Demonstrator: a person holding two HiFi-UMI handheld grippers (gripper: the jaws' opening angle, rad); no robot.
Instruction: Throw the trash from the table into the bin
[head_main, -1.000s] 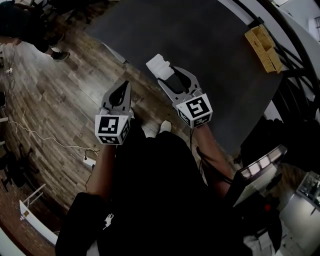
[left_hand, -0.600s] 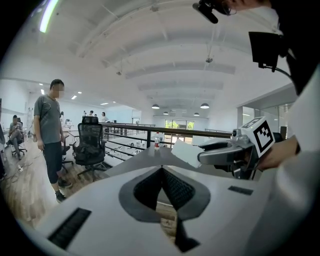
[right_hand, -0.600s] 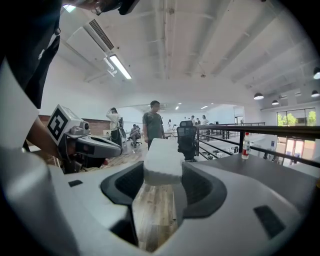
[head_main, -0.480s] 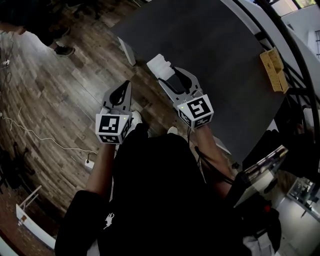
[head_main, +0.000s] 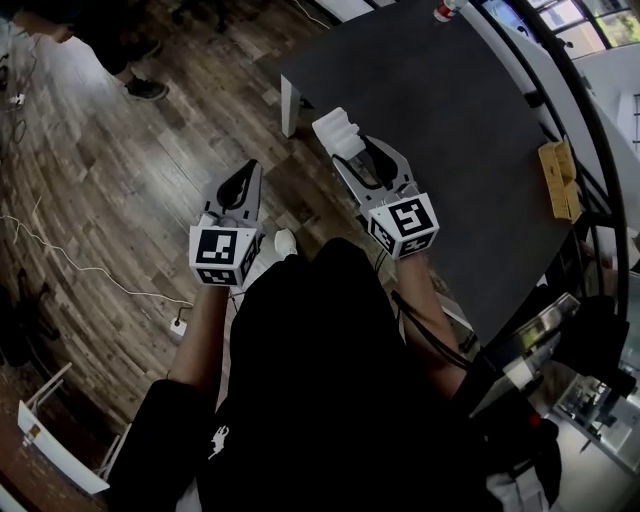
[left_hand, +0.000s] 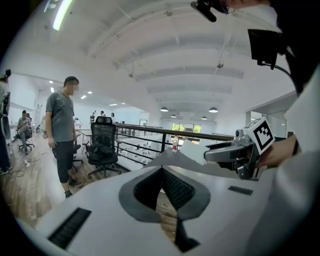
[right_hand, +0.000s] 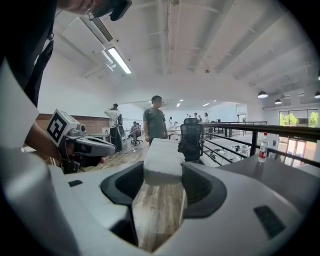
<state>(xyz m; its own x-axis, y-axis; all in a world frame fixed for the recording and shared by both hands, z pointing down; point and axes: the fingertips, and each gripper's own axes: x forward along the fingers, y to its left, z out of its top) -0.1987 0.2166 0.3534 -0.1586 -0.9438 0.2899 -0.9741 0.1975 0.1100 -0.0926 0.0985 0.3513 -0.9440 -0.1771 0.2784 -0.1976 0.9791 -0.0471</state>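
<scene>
The dark table (head_main: 470, 140) fills the upper right of the head view, and everything else sits around it. The right gripper (head_main: 350, 150) reaches toward the table's near edge, close to the corner with the white table leg (head_main: 290, 105). Its jaws stand well apart and are clamped on a white block (head_main: 338, 128) of trash, a pale ridged lump. From above, the block lies right along the table's edge. The right gripper view shows the white block (right_hand: 162, 160) wedged between the dark pads at the tip of the right gripper (right_hand: 162, 174), with plank floor under it and the tabletop (right_hand: 285, 175) off to its right. The left gripper (head_main: 243, 175) is farther from the table, over the wooden floor (head_main: 110, 200) on the side away from it, level with the right one. In its own view the left gripper (left_hand: 161, 172) has its jaws pressed together with nothing between them, and the right gripper (left_hand: 235, 150) shows toward the table side. A red-capped bottle (head_main: 445, 10) stands at the table's far corner, and a yellowish wooden object (head_main: 557, 180) lies near the table's far edge by the railing. A black office chair (right_hand: 190, 137) and a standing person (right_hand: 156, 125) are out on the floor beyond the table, and a white power strip (head_main: 180, 323) lies on the floor well away from it.
</scene>
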